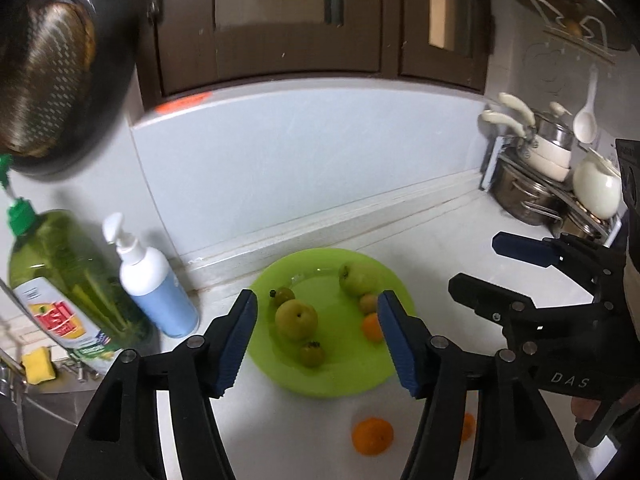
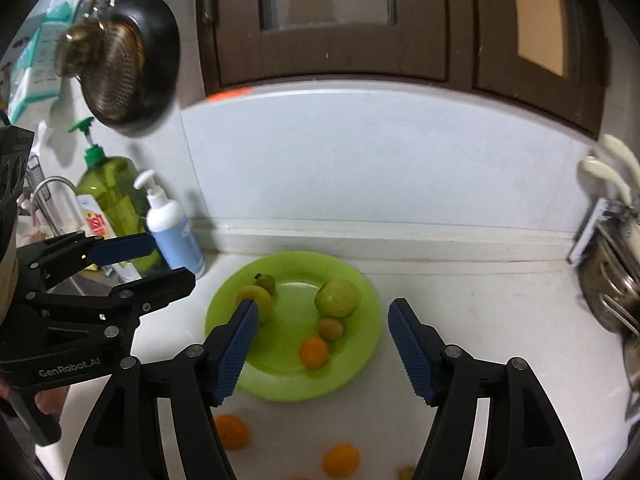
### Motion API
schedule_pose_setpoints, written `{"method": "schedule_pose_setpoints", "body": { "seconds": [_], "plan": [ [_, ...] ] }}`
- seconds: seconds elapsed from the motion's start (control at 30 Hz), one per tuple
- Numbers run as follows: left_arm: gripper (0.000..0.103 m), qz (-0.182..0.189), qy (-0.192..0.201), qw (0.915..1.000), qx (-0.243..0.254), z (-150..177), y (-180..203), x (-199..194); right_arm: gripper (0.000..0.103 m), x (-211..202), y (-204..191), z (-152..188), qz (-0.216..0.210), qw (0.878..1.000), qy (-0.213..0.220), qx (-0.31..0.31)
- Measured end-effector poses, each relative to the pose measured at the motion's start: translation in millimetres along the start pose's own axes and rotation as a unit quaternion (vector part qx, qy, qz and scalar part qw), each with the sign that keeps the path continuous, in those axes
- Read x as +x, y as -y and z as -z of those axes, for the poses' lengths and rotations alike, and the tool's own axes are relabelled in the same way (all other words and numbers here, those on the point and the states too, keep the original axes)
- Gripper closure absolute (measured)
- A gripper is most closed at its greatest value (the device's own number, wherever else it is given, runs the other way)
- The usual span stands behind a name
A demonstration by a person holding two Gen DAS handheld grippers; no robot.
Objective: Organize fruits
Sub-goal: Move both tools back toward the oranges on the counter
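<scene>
A lime-green plate (image 1: 340, 376) (image 2: 280, 380) sits on the white counter by the wall. It holds two green apples (image 1: 296, 319) (image 2: 337, 297), several small greenish-brown fruits (image 1: 312, 354) (image 2: 330, 328) and one orange (image 1: 372, 326) (image 2: 314, 352). Loose oranges lie on the counter in front of the plate (image 1: 372, 436) (image 2: 231, 431) (image 2: 341, 460). My left gripper (image 1: 318, 340) is open and empty above the plate. My right gripper (image 2: 322, 350) is open and empty above the plate; it also shows in the left wrist view (image 1: 480, 264).
A green detergent bottle (image 1: 68, 280) and a white-and-blue pump bottle (image 1: 154, 284) stand left by the sink. A yellow sponge (image 1: 38, 366) lies at the sink edge. A rack of pots and bowls (image 1: 560, 184) stands at the right. A black pan (image 2: 128, 64) hangs on the wall.
</scene>
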State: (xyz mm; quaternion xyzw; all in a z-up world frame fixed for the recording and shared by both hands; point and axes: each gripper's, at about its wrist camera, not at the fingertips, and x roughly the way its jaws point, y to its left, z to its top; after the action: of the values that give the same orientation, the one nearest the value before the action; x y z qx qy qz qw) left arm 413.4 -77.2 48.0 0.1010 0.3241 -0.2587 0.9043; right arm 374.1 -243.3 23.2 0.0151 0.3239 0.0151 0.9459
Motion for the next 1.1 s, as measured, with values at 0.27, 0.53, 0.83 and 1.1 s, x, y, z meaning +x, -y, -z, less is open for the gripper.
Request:
{"method": "schedule_pose_setpoints", "body": {
  "seconds": [0.27, 0.53, 0.83, 1.1],
  "plan": [
    [0.037, -0.001, 0.019, 0.9995, 0.024, 21, 17, -40, 0.035, -44, -12, 23, 0.016, 1.000, 0.023, 0.015],
    [0.037, 0.008, 0.001, 0.9993, 0.036, 51, 23, -45, 0.035, -66, -16, 52, 0.037, 0.999, 0.022, 0.029],
    [0.037, 0.027, -0.020, 0.9975, 0.063, 90, 32, -32, 0.035, -62, -20, 88, 0.044, 0.998, -0.014, 0.043],
    [0.037, 0.035, -0.036, 0.9934, 0.103, 120, 45, -11, 0.035, -39, -10, 125, 0.043, 0.993, -0.082, 0.067]
  ]
}}
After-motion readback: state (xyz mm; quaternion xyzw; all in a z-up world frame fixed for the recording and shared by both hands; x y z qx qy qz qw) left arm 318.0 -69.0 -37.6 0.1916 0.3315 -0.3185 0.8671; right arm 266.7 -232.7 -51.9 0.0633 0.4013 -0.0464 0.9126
